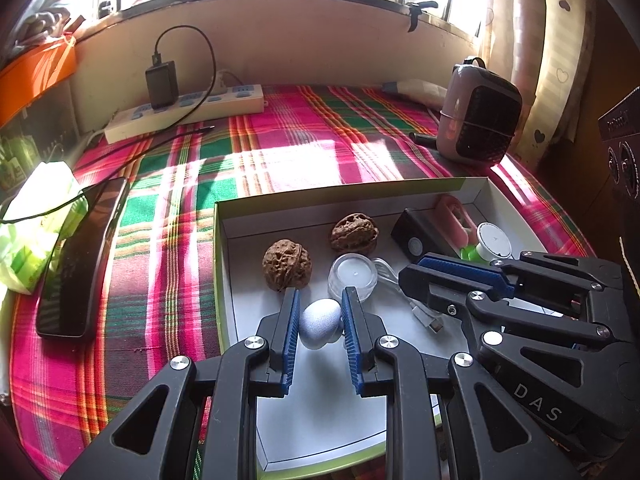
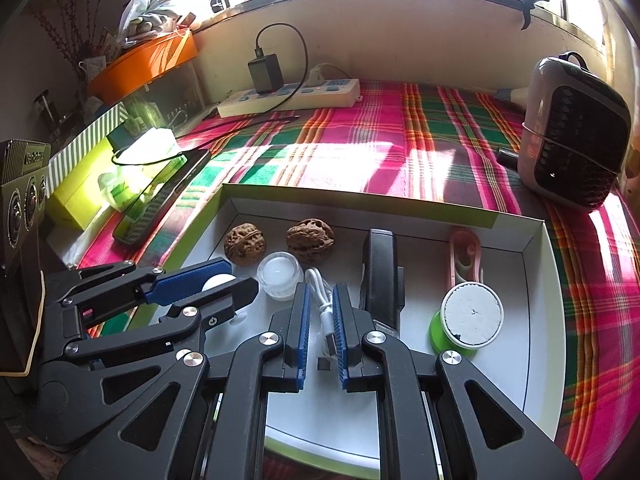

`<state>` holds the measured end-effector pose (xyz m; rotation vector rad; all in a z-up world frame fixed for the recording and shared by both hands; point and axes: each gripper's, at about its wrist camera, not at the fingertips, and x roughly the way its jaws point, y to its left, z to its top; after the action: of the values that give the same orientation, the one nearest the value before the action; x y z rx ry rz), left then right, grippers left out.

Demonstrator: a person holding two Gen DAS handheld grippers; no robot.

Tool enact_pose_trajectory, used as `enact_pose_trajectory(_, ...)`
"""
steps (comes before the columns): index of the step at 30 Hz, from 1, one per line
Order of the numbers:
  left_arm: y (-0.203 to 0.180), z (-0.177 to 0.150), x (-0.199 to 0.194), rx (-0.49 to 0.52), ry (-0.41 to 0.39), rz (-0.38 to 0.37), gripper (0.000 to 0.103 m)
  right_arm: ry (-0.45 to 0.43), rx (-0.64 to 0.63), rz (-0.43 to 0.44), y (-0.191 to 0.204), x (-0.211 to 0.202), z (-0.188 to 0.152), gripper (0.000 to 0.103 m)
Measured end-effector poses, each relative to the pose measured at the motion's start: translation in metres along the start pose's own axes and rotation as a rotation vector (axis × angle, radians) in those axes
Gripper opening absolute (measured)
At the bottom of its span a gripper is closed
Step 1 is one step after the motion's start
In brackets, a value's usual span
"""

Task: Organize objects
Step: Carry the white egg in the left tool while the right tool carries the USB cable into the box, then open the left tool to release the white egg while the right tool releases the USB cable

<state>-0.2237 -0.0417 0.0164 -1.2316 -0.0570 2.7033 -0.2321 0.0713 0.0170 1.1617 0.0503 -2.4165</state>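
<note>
Black linkage arms with silver pivot screws fill the bottom of both views, and the right gripper (image 1: 464, 280), seen from the left wrist camera, carries the raised letters "DAS" on its body. Both tools point steeply down into a shallow white box (image 1: 224, 264) with green outer walls, lying on a pink-and-green plaid cloth (image 1: 168, 240). The left gripper (image 1: 320, 322) is clamped on a small white textured egg-shaped object (image 1: 320, 322) near the box's left wall, its 2 blue ribbed pads pressing on either side. The right gripper's jaws are drawn close on a white USB cable (image 2: 322, 304), its plug end hanging between the pads near the box's front edge. Also in the box: 2 walnuts (image 1: 287, 264) toward the back wall, a clear tealight holder (image 1: 353, 276) just in front of them, a black rectangular device (image 2: 380, 272) at the middle, a pink clip-like item (image 2: 464, 256) in the back right corner, and a green spool with a white disc top (image 2: 472, 314) just in front of it. At the cloth's left edge lies a dark phone (image 1: 80, 256); lettering on the dark cases at the frame edges is too blurred to read.
</note>
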Motion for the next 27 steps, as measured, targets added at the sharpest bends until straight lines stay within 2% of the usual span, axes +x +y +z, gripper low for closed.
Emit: enact_pose_trajectory(27, -0.0015, 0.0001, 0.0008, 0.003, 0.001, 0.002, 0.022, 0.005, 0.027, 0.018, -0.0027, -0.0016, -0.0009, 0.012)
